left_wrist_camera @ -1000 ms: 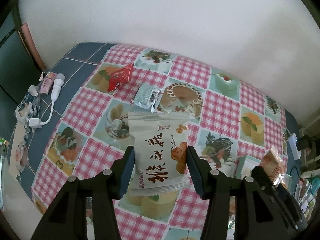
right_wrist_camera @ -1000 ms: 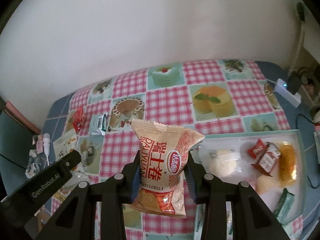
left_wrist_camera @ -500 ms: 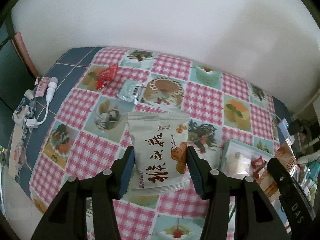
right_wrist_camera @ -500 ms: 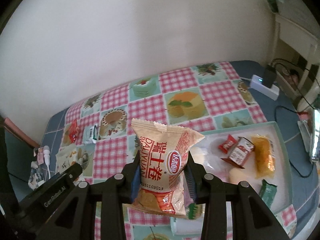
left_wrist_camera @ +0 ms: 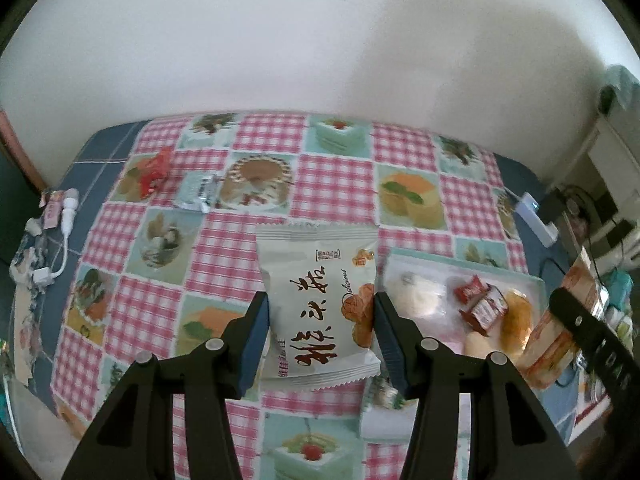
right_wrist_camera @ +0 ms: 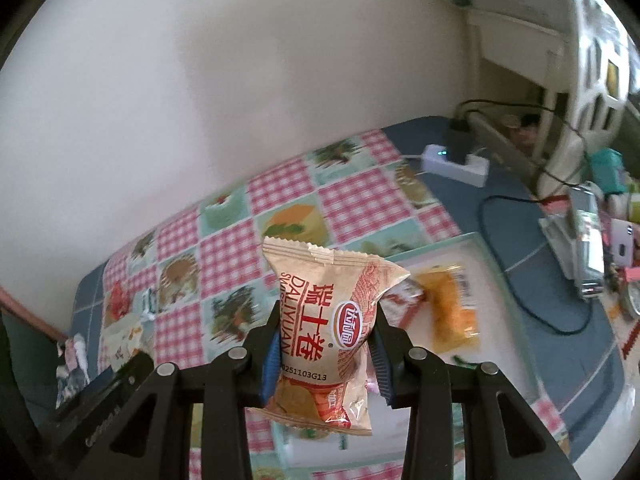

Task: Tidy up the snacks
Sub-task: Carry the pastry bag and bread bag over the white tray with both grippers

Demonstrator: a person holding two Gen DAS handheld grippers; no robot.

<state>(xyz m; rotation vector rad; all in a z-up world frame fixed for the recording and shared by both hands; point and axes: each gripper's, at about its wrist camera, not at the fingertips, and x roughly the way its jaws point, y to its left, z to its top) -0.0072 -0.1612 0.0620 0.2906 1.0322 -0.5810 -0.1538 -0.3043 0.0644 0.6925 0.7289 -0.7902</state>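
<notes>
Off at the left a red packet [left_wrist_camera: 154, 170] and a silvery packet [left_wrist_camera: 199, 192] lie near each other on the checked tablecloth [left_wrist_camera: 224, 256]. The left gripper [left_wrist_camera: 320, 322] is clamped on a white snack bag [left_wrist_camera: 318, 308], held upright above the cloth. Next comes the pale tray [left_wrist_camera: 534, 284] with small packets inside. Over it the right gripper [right_wrist_camera: 325, 340] pinches a tan snack bag [right_wrist_camera: 326, 336], also upright
</notes>
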